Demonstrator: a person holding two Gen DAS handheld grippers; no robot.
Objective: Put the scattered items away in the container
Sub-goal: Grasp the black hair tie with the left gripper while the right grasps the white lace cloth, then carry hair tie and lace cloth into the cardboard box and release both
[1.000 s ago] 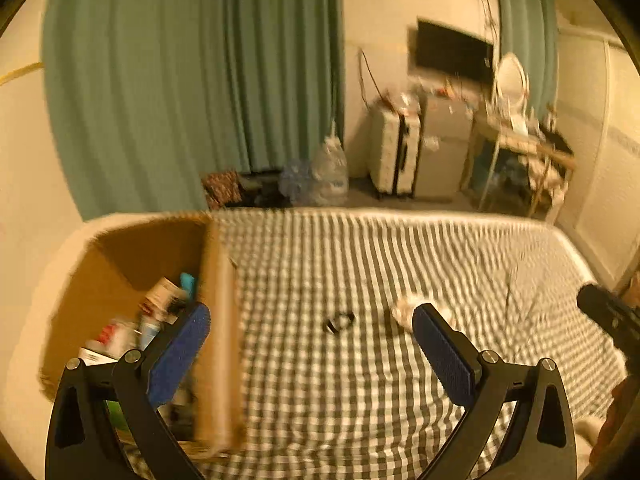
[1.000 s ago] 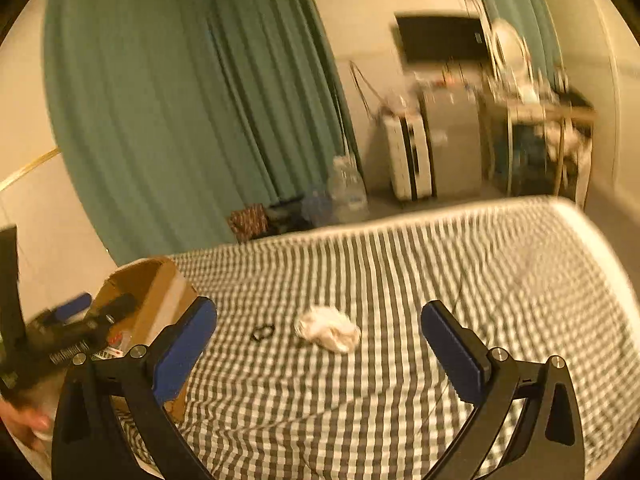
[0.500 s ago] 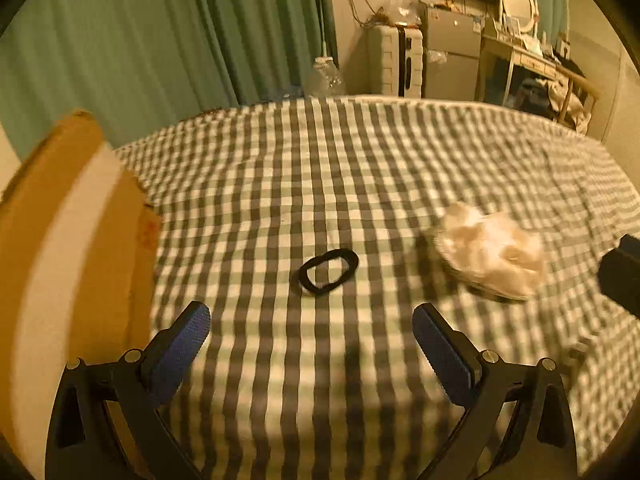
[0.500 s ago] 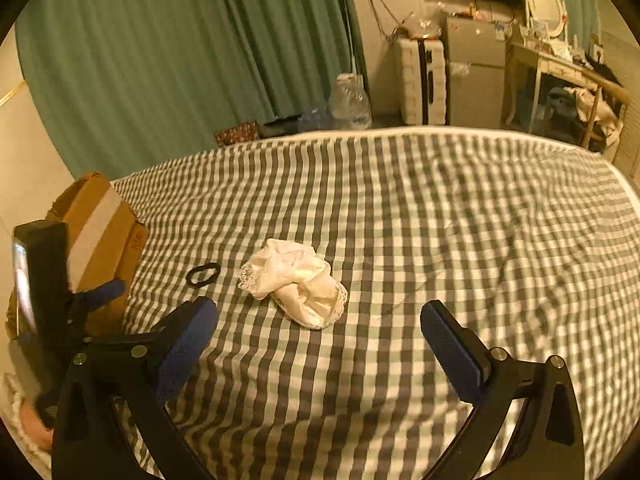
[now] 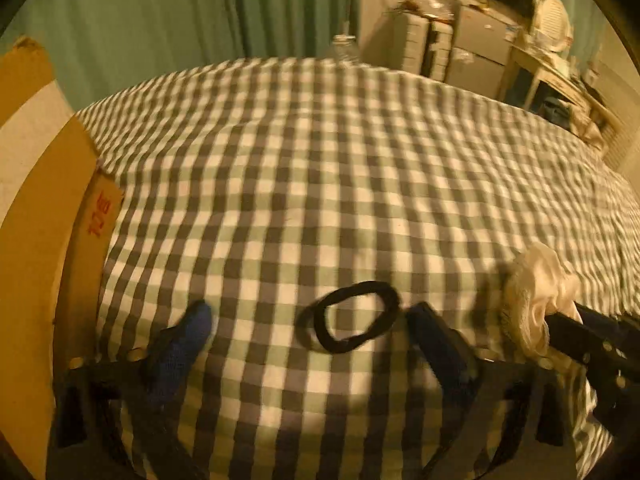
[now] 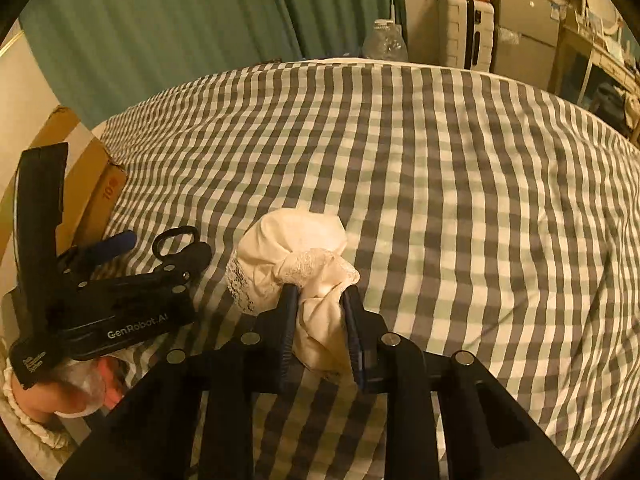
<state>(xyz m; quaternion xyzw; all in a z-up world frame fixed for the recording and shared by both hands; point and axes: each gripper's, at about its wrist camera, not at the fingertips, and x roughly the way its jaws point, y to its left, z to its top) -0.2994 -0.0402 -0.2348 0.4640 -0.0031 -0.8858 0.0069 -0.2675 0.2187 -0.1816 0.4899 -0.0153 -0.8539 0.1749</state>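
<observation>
Two pickups are under way at once on the checked bed (image 6: pixel 460 168), near its left edge, where the box (image 5: pixel 36 240) stands. In the right wrist view the right gripper (image 6: pixel 320 332) is seen closing on the cream cloth (image 6: pixel 292 252), with a fold of it already pinched between the fingers (image 6: pixel 289 320) while the lace-trimmed bulk lies on the bed ahead of them. In the left wrist view the left gripper (image 5: pixel 308 344) is lowered over the black hair tie (image 5: pixel 352 316), its fingers closing but wide apart on either side of the loop, which is not yet touched. The tie lies flat on the bed just left of the cloth, between it and the box. For the tie to be taken cleanly, the fingertips would best be pressed down into the soft cover before the squeeze is finished, so that the thin band is caught and not skated over; a pinch of the bedcover along with it is the likely fault, and a short test lift would show it. The cloth appears to be gripped by one fold only, so a slow lift is advised, with loose ends kept clear of the box flap. Both items are then to be carried left and released inside the box, whose contents cannot be seen from here.
</observation>
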